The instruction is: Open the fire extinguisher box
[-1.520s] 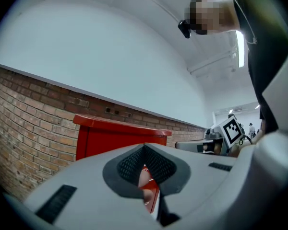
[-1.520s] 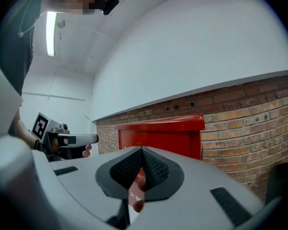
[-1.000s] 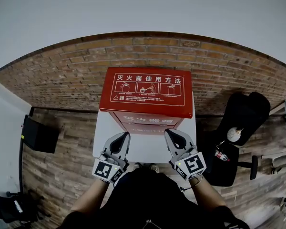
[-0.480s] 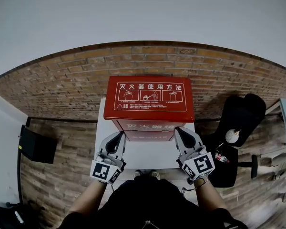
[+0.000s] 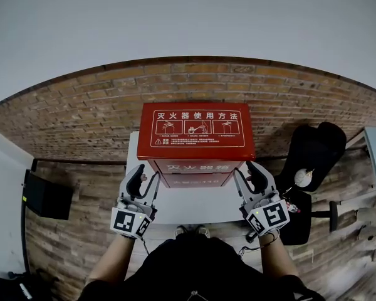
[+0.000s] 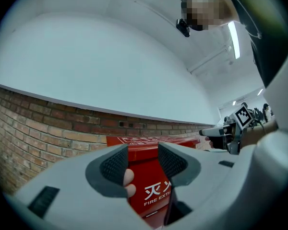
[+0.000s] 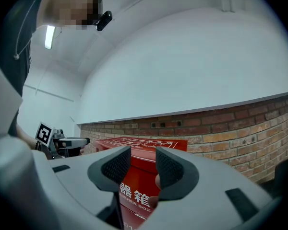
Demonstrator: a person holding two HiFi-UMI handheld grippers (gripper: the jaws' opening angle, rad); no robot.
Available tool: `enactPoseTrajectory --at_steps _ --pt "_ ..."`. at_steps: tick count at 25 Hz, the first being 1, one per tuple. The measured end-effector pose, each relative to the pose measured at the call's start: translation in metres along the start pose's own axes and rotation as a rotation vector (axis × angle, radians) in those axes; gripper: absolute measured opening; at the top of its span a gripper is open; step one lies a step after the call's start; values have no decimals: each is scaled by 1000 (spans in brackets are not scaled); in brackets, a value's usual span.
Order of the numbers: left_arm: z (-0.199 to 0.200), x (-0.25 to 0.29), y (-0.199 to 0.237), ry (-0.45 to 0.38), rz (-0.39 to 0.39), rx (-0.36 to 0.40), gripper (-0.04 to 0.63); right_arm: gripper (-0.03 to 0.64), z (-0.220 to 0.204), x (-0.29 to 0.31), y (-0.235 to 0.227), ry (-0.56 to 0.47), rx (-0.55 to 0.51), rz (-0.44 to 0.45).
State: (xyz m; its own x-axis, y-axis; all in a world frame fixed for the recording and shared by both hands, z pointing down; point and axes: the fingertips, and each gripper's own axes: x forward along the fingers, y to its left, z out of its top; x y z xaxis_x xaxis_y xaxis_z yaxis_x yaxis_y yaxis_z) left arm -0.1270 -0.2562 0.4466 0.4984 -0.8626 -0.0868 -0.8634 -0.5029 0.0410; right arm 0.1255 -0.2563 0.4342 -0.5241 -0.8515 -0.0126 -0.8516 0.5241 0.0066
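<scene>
The red fire extinguisher box (image 5: 197, 129) stands on a white table (image 5: 194, 204) against the brick wall, its lid down and printed with white instructions. My left gripper (image 5: 145, 177) is at the box's lower left front corner, and my right gripper (image 5: 247, 174) is at its lower right front corner. The jaws of both are opening and nothing is between them. The left gripper view shows the box front (image 6: 153, 190) through the gap of the left gripper (image 6: 143, 158). The right gripper view shows the box (image 7: 134, 195) beyond the right gripper (image 7: 138, 165). Neither gripper visibly touches the box.
A brick wall (image 5: 81, 105) runs behind the table. A black office chair (image 5: 316, 149) with small items on it stands at the right. A black flat object (image 5: 45, 194) lies on the wood floor at the left. The person's body is close to the table's front edge.
Both grippers have moved apart toward the box's front corners. Their jaws, shut in the earlier frames, now stand apart.
</scene>
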Motion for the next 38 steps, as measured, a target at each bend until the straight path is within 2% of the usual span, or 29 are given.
enactPoseTrajectory --at_steps 7,13,22,31,38 --pt "-3 2 30 29 35 24 290 209 -11 -7 -32 46 28 -64" --pt "-19 12 44 60 6 19 313 245 -37 2 -49 96 103 -75" --pt "-16 29 40 43 -83 6 318 247 -32 12 -49 74 104 -38" --pt "-15 33 42 37 -81 21 316 245 -33 16 -51 86 81 -73" --pt "-6 29 40 34 -87 49 316 245 -24 12 -46 91 55 -63"
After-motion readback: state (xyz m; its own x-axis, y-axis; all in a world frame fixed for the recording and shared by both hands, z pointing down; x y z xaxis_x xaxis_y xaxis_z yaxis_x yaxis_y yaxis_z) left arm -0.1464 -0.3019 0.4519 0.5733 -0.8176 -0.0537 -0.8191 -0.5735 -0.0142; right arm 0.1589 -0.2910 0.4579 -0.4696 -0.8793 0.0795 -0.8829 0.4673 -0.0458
